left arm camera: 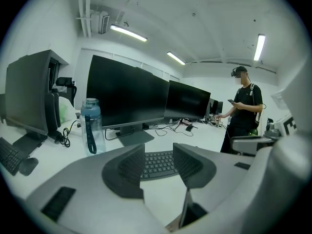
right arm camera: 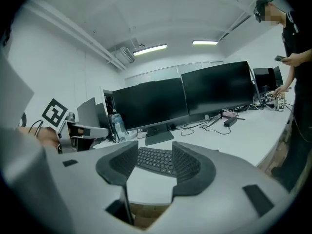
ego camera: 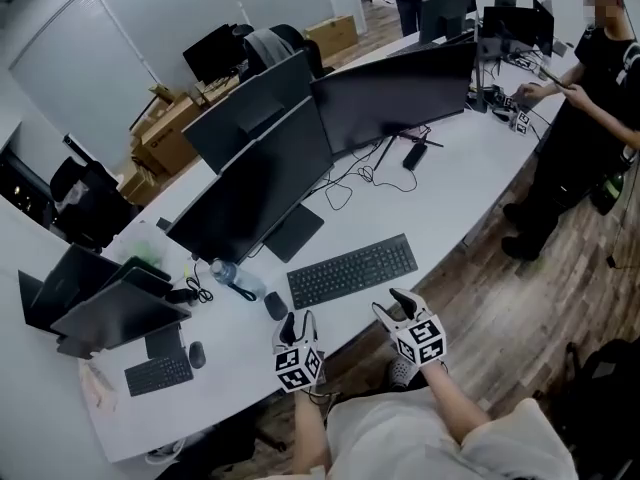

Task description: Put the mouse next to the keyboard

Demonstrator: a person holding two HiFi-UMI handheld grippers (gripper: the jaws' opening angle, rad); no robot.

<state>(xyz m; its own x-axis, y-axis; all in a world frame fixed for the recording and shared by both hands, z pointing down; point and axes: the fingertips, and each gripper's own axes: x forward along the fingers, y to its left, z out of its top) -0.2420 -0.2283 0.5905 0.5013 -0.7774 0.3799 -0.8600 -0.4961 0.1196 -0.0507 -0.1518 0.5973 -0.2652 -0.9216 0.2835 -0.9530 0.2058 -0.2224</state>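
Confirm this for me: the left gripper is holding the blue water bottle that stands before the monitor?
No. The left gripper holds nothing; its jaws stand apart and empty. The blue water bottle stands free before the monitor, as the left gripper view shows.

place: office | evidence: long white desk (ego camera: 470, 168), monitors (ego camera: 262, 183), keyboards (ego camera: 352, 270), ceiling strip lights (left arm camera: 128, 32)

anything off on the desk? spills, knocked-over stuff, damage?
Nothing stands out. The water bottle stands upright with no spill showing. The keyboard lies flat, with the mouse just off its left end. Loose cables trail by the monitors, untidy but not damaged.
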